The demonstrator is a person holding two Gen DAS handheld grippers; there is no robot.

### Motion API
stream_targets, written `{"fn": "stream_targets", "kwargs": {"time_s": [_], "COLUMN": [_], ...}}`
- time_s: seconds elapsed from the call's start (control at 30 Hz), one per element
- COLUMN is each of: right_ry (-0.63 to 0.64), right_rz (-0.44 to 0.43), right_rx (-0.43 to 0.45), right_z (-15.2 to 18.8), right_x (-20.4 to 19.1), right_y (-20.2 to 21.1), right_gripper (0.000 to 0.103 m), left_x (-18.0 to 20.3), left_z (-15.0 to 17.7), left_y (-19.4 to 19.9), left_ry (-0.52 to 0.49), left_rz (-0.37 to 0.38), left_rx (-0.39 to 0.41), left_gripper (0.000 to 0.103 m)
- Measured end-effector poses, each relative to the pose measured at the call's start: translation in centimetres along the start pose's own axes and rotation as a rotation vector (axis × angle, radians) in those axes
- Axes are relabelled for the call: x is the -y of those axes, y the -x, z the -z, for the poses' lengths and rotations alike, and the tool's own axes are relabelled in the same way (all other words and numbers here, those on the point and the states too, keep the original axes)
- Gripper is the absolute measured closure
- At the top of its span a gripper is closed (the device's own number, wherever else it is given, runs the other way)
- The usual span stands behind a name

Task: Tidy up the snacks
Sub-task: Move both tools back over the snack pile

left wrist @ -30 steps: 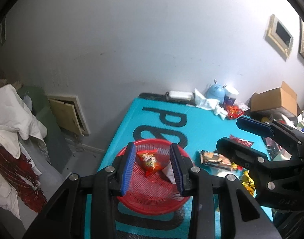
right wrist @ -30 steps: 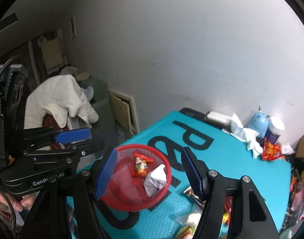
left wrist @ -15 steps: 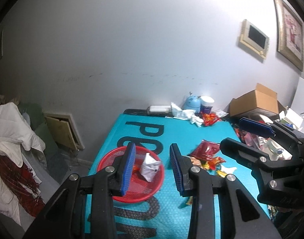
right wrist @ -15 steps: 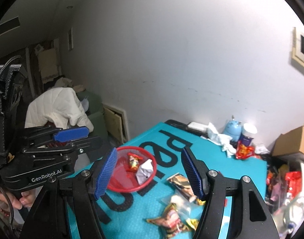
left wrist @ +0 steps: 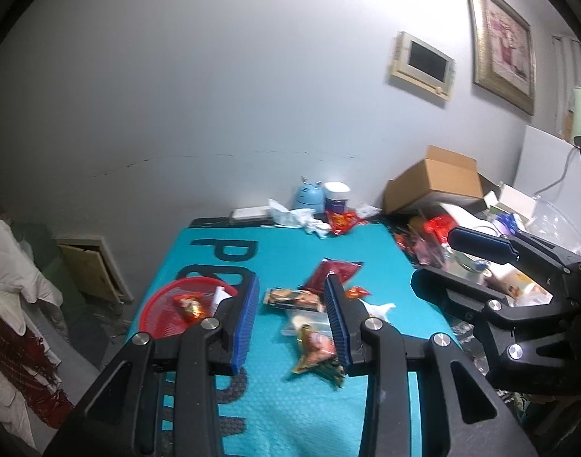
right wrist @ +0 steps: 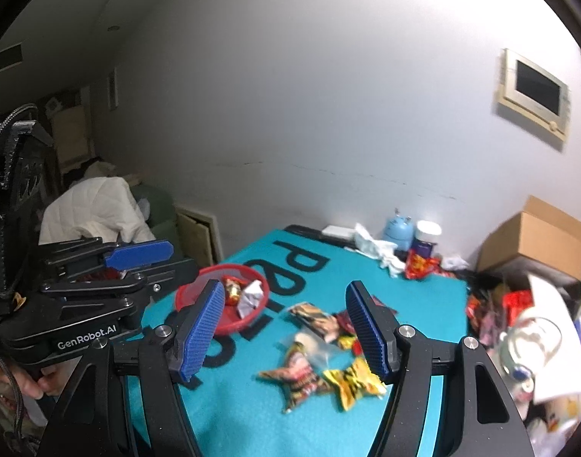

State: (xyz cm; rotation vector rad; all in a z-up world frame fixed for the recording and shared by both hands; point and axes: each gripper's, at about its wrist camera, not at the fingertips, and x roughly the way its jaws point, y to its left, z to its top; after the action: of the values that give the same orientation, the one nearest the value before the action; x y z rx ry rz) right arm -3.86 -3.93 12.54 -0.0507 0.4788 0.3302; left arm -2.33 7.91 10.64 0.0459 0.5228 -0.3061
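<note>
The left gripper and right gripper are being held wide apart, gripping nothing; loose snack packets are lying on the teal mat. Two packets are sitting in the red basket near the mat's left edge.

Teal table cover, red basket at left edge, snack pkts loose mid-table

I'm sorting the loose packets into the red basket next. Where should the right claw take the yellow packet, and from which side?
Judging from the right wrist view, the yellow packet lies flat and crumpled on the teal mat, beside the orange packet. Probably best to bring the right claw, now open, down from above and pinch a raised crimped end on the side away from the orange packet.
</note>
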Motion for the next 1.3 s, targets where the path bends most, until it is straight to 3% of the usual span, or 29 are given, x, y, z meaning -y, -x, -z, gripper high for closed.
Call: {"fn": "stream_targets", "kwargs": {"time_s": [0.3,0.77,1.03,1.3], "right_ry": [-0.041,-0.147,-0.189,-0.229], "right_rz": [0.060,0.071,0.049,0.030], "right_rx": [-0.012,-0.101,-0.168,-0.252], "right_z": [2.5,7.1,9.3,11.2], "right_x": [2.1,5.6,6.8,8.2], "right_y": [2.4,0.6,-2.2,-5.8], "right_gripper": [0.036,0.036,0.036,0.036], "left_x": [3.4,5.5,5.4,4.2], "left_z": [1.3,4.3,6.3,7.6], "left_y": [-0.7,-5.1,-8.7,-12.2], "left_ry": [-0.027,-0.028,-0.005,0.023], "left_rz": [0.084,0.185,0.199,0.166], "left_rx": [-0.032,-0.142,-0.228,-0.292], "left_gripper": [0.068,0.068,0.068,0.068]}}
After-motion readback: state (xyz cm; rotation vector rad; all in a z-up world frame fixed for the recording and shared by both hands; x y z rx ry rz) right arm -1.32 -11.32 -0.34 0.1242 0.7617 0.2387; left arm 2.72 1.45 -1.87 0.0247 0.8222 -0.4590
